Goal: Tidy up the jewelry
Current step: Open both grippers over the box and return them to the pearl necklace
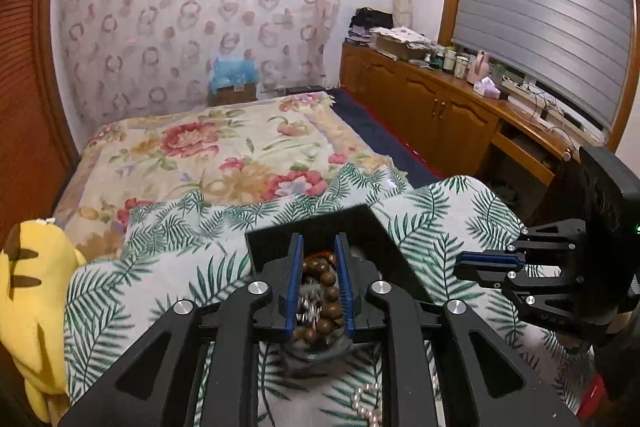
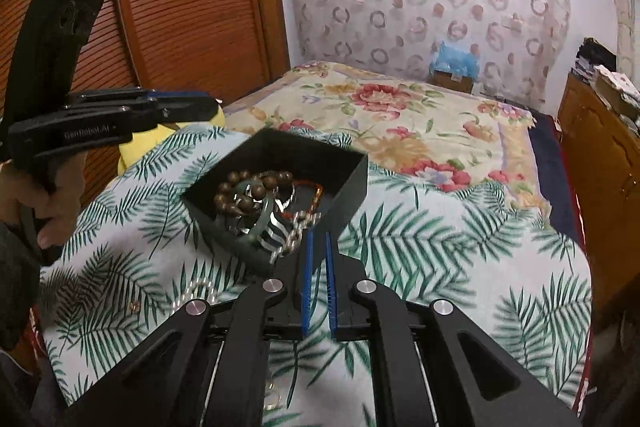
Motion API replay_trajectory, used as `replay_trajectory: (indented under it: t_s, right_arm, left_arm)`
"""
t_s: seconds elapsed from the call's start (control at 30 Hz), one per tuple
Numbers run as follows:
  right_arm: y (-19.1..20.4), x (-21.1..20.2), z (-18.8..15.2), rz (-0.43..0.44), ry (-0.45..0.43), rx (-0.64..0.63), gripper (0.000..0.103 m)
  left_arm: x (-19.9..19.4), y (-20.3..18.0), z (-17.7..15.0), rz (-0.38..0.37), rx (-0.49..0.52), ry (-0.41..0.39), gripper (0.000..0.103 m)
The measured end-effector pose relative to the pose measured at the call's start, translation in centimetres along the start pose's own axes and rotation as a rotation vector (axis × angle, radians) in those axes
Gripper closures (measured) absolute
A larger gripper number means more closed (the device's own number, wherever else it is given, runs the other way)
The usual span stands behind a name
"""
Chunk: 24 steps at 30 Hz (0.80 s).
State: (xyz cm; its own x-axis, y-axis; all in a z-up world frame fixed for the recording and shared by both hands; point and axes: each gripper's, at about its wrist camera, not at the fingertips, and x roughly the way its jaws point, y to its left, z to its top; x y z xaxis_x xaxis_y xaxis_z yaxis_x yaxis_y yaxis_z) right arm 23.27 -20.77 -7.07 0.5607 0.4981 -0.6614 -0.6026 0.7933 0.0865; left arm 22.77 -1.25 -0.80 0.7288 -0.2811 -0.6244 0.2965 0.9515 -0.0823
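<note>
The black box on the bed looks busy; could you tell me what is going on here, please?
A person is sorting jewelry with two handheld grippers. The black box on the leaf-print cloth already holds wooden beads, a green bangle and a silver chain draped over its near wall. The left gripper hovers over the box, jaws slightly parted and empty. The right gripper is shut beside it. A pearl strand lies on the cloth.

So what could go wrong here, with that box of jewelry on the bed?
The silver chain and green bangle lean over the near wall of the black box; a nudge from the right tool could spill them. The box sits on soft leaf-print cloth, so it might tip. The pearl strand lying loose outside could get snagged.
</note>
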Motion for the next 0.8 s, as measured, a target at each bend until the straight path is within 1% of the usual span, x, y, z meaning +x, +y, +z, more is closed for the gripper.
replay_trajectory:
  t_s: [0.13, 0.27, 0.3, 0.33, 0.4, 0.63, 0.7, 0.8]
  right_arm:
    - [0.6, -0.3, -1.8, -0.006, 0.025, 0.002, 0.095]
    - [1.2, -0.2, -3.6, -0.004, 0.053, 0.01, 0.095]
    - [1.4, -0.1, -4.0, -0.002, 0.059, 0.011, 0.091]
    - [1.5, -0.1, -4.3, 0.0, 0.064, 0.012, 0.083]
    - [1.9, 0.1, -5.0, 0.006, 0.073, 0.013, 0.079]
    - [4.1, 0.9, -5.5, 0.057, 0.102, -0.02, 0.079]
    - [4.8, 1.2, -5.5, 0.075, 0.11, -0.037, 0.079]
    - [5.9, 1.7, -5.4, 0.105, 0.124, -0.065, 0.079]
  left_arm:
    - [-0.6, 0.1, -2.0, 0.003, -0.007, 0.023, 0.083]
    - [-1.1, -0.1, -3.8, 0.017, 0.01, 0.044, 0.082]
    - [-1.2, 0.0, -4.2, 0.015, 0.01, 0.05, 0.082]
    - [-1.2, -0.1, -4.8, 0.012, 0.009, 0.06, 0.082]
    - [-1.2, 0.0, -5.8, 0.011, 0.006, 0.079, 0.082]
    - [-1.2, 0.3, -9.0, 0.023, -0.006, 0.134, 0.08]
    - [-1.1, 0.6, -9.8, 0.027, -0.016, 0.146, 0.074]
    - [-1.2, 1.0, -10.8, 0.032, -0.03, 0.164, 0.072]
